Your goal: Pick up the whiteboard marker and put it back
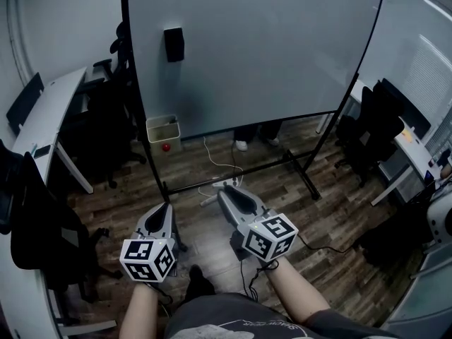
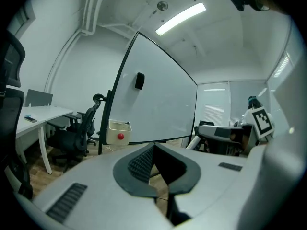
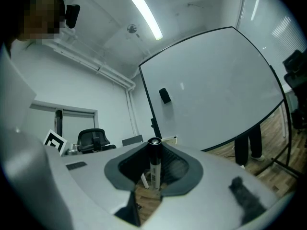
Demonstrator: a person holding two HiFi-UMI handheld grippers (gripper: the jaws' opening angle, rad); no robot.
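**A:** What have the right tongs [image 1: 227, 189] got?

**B:** They are clamped on the whiteboard marker [image 3: 154, 164]. It stands upright between the pads, its dark end uppermost in the right gripper view.

**A:** And the left tongs [image 1: 167, 207]?

**B:** Their tips are pressed together with nothing between them.

**A:** Where are the two held?

**B:** Side by side, low over the wooden floor [image 1: 212, 239]. Both point toward the foot of the whiteboard [image 1: 261, 48], and neither touches it.

**A:** Anything on the board?

**B:** A black block [image 1: 174, 44] sits on its upper left part. Under the board's left edge a cream box [image 1: 163, 130] stands on the floor, with a red ball [image 1: 166, 147] on its front.

**A:** And farther out?

**B:** A person's legs [image 1: 258, 131] show below the board, behind it. Black office chairs [image 1: 106, 126] stand off to both sides.
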